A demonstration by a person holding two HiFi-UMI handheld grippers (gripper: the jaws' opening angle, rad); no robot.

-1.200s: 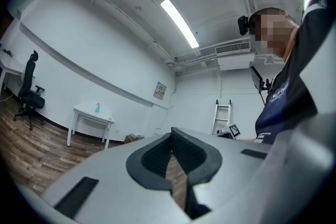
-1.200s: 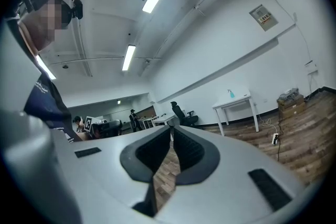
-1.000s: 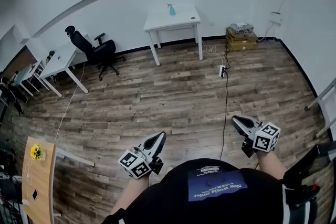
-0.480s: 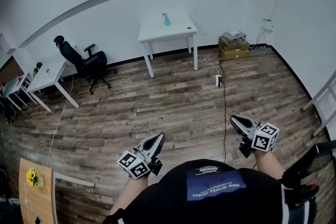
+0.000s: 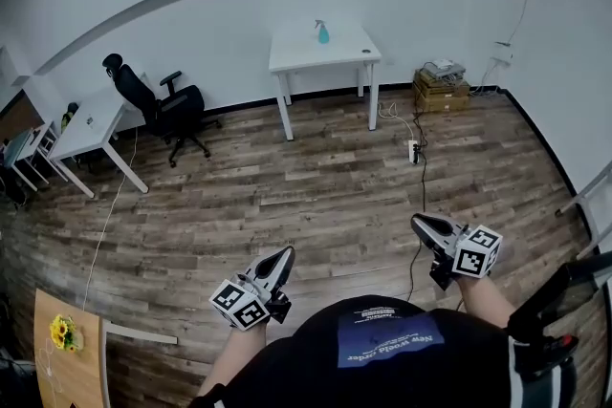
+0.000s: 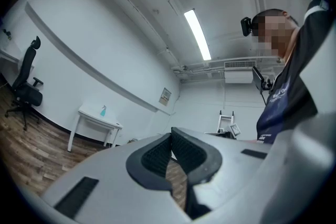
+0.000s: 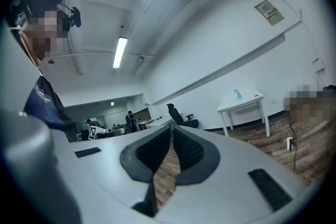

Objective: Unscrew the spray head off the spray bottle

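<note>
Head view: spray bottle [image 5: 322,32] on far counter [image 5: 356,58], well apart from L hand-held gripper [image 5: 281,258] & R hand-held gripper [image 5: 420,223], both closed, empty. Walk up, open jaws before reaching.

The white table [image 5: 346,53] (spray bottle [image 5: 322,32] atop) has perhaps drawn nearer.

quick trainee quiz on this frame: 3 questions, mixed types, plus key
1. True or false: the spray bottle stands on the white table by the far wall.
2. The left gripper and right gripper are: A) both shut, empty; B) both open; C) one shut on the bottle.
3. What piece of furniture stands left of that table in the head view?

Key: 1 true; 2 A; 3 the black office chair.
</note>
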